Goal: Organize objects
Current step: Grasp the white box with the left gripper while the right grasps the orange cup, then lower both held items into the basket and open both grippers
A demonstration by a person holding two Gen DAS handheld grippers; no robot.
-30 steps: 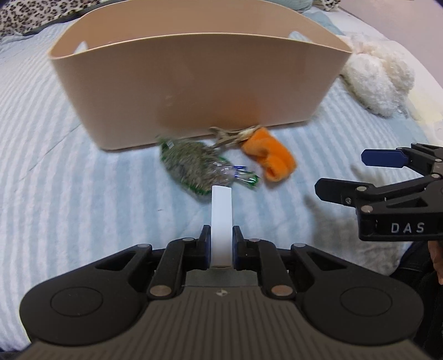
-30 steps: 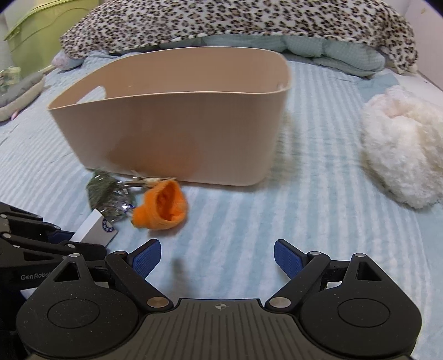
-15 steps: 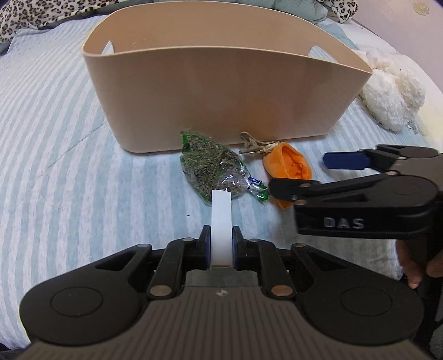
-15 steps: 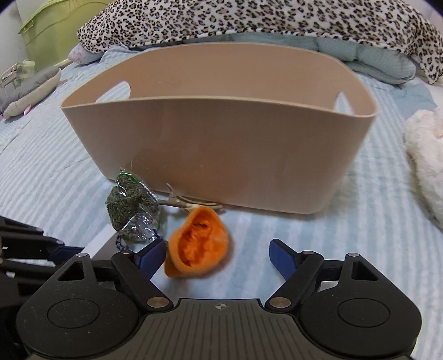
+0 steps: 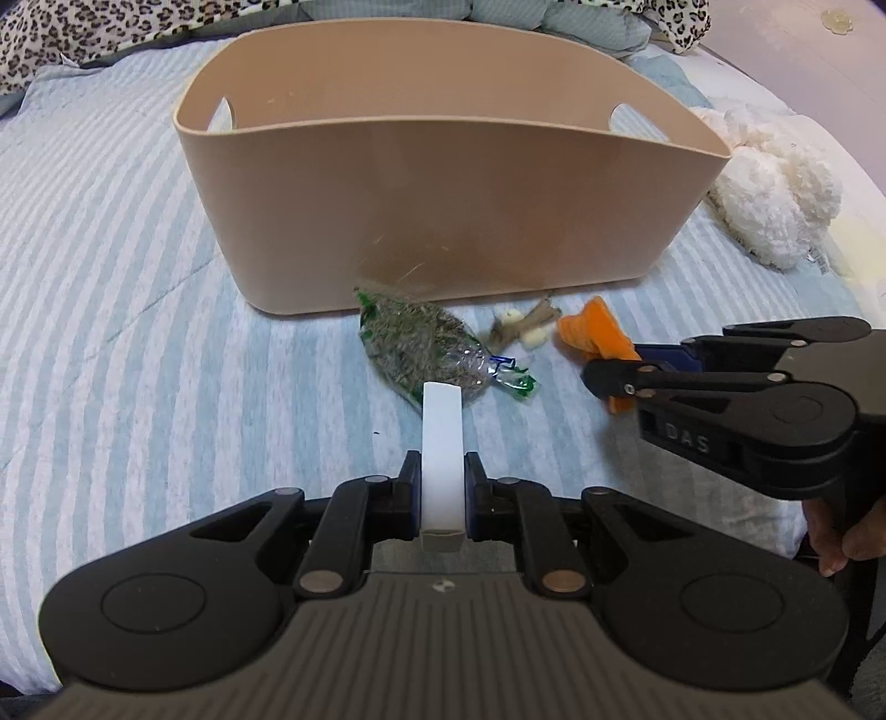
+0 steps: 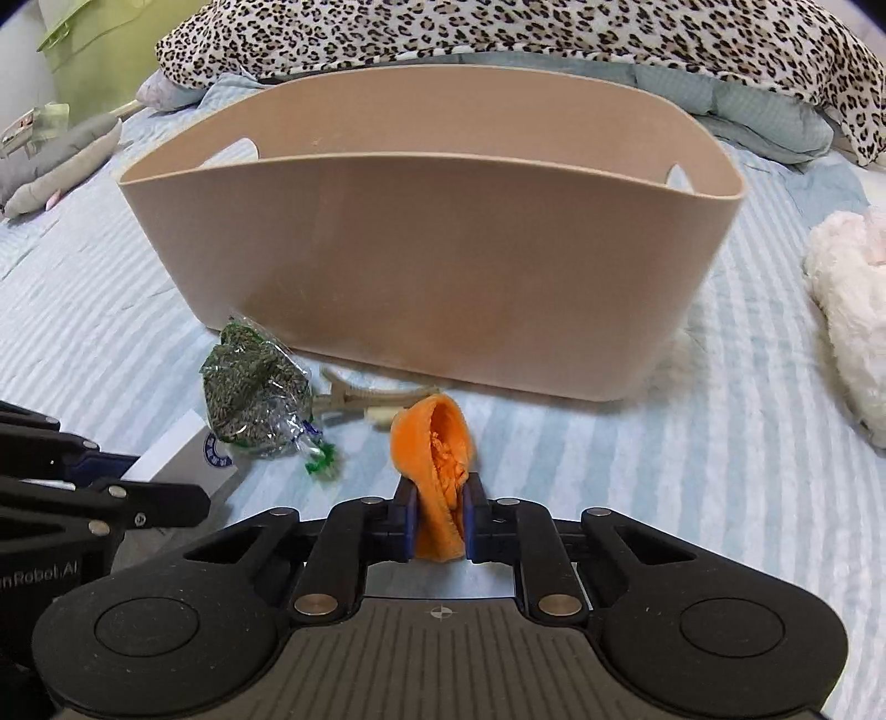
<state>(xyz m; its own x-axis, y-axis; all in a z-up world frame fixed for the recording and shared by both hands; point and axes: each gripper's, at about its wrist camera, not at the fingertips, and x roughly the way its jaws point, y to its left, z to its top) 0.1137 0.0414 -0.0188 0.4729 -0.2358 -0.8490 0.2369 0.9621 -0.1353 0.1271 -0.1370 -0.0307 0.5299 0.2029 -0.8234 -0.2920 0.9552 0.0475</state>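
Note:
My right gripper (image 6: pixel 440 515) is shut on an orange fabric piece (image 6: pixel 437 459), pinched between its blue pads just above the striped bed cover; from the left wrist view the same orange fabric piece (image 5: pixel 595 332) shows at the right gripper (image 5: pixel 637 368). My left gripper (image 5: pixel 441 487) is shut on a slim white box (image 5: pixel 441 443), held on edge. Its printed face, the white box (image 6: pixel 188 459), shows at the left of the right wrist view. A clear bag of dried green herbs (image 5: pixel 421 346) and a beige hair clip (image 5: pixel 520 327) lie in front of the tan plastic basket (image 5: pixel 443 210).
The tan basket (image 6: pixel 432 266) stands just beyond both grippers, its inside showing nothing. A white fluffy toy (image 5: pixel 775 199) lies to its right, a leopard-print blanket (image 6: pixel 498 39) behind, a grey plush (image 6: pixel 55 166) at far left. A person's hand (image 5: pixel 841 537) grips the right handle.
The right gripper moved left toward the orange fabric, and its jaws went from wide open to shut on it. The left gripper kept its hold on the white box.

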